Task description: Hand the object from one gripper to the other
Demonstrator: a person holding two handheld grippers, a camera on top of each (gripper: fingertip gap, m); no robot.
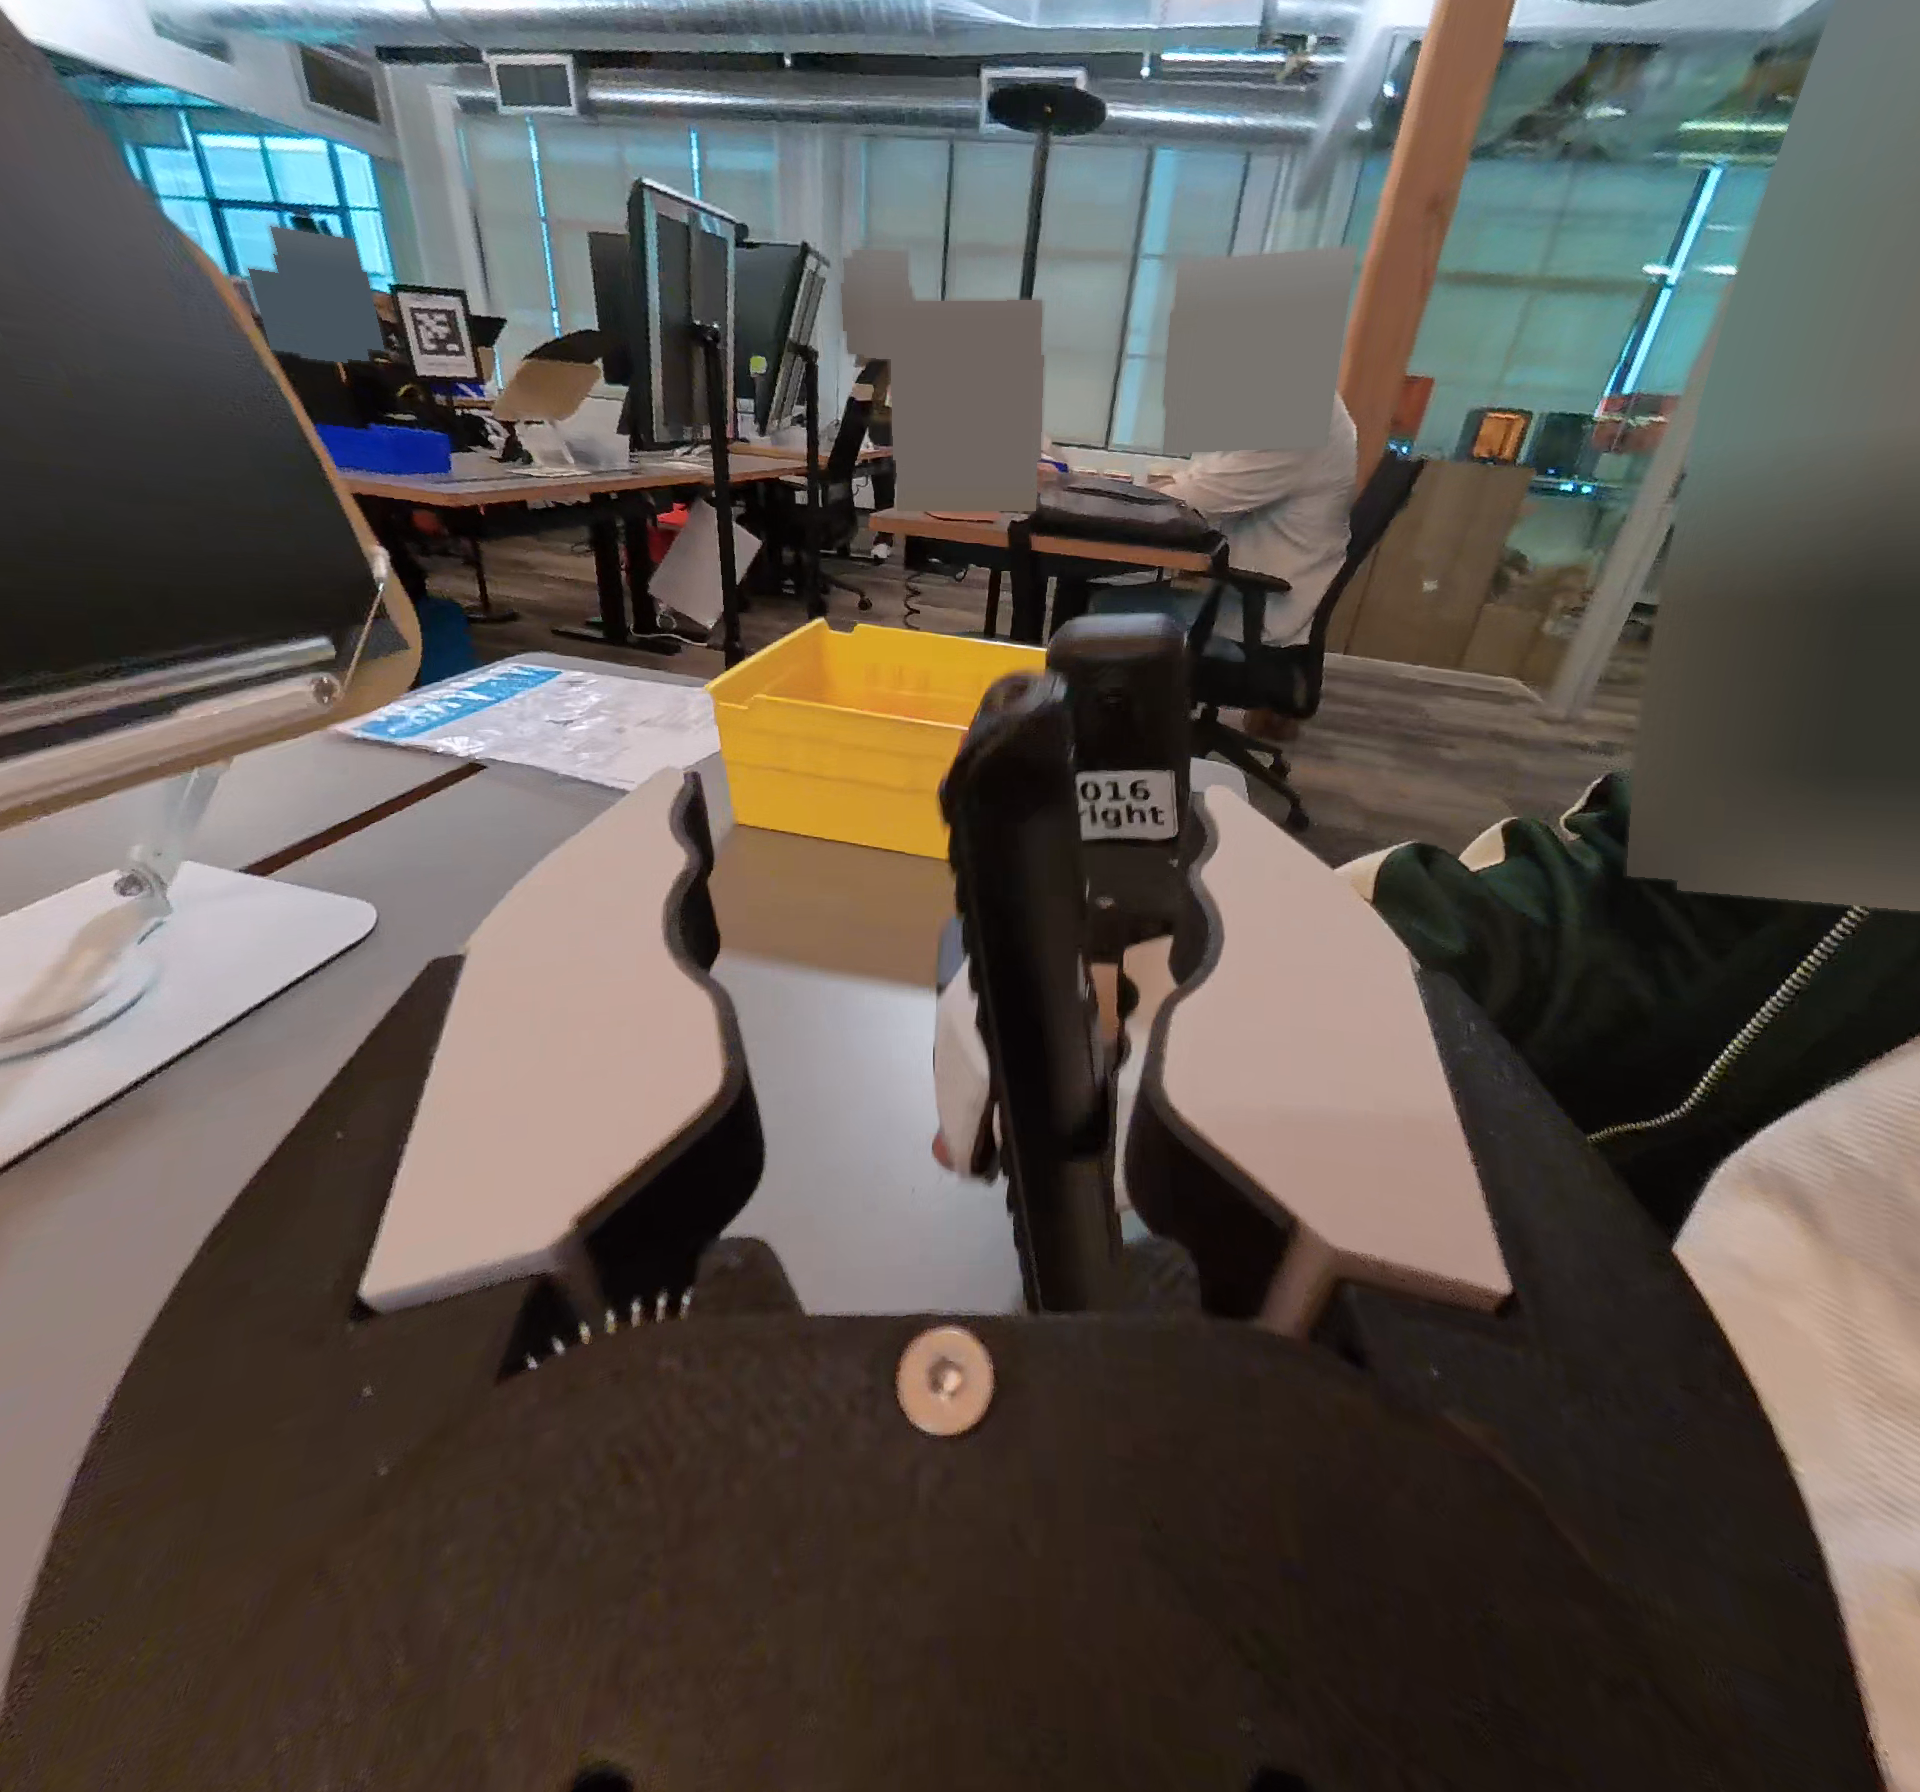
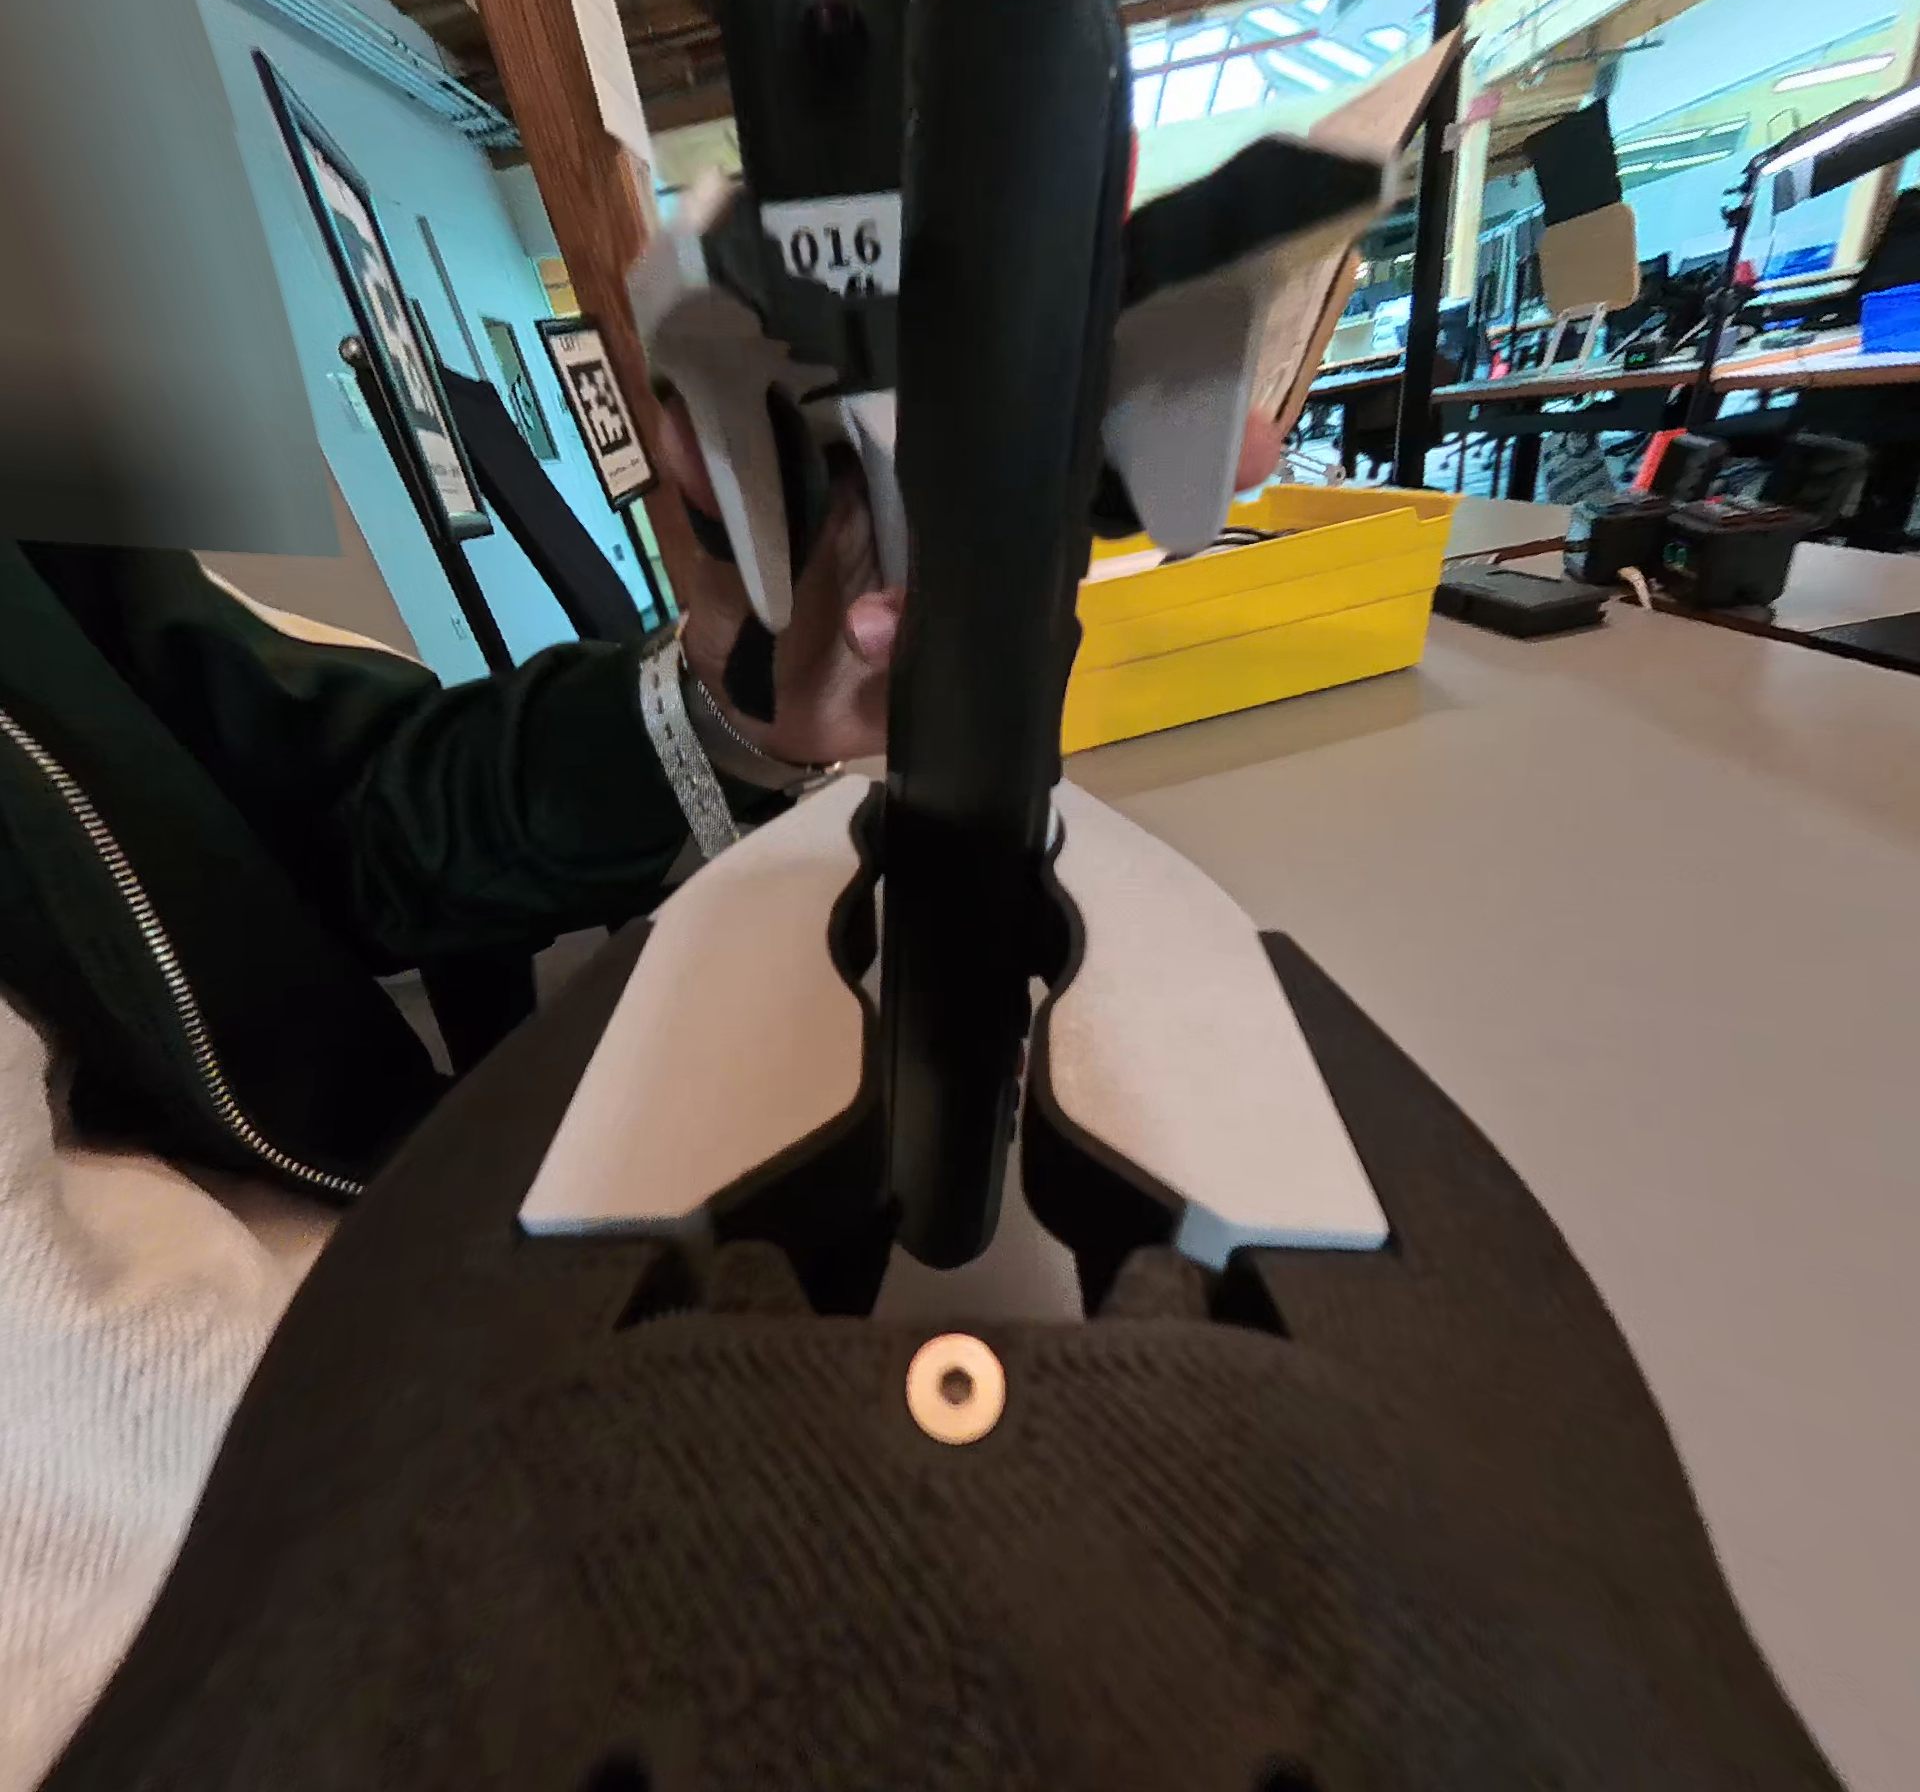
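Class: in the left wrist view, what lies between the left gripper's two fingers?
The black object, upright near the right finger and apart from the left one, with bare grey table showing in the rest of the gap. The left gripper is open.

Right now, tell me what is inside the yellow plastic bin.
The yellow plastic bin holds thin dark cords and something white. The long black object and the left claw cover its left end; its wall hides the floor.

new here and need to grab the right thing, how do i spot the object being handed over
Start at the yellow bin on the grey table. In front of it, the right hand-held gripper clamps a long, slim black object standing upright. It is the only thing pinched between white fingers, not resting on the table.
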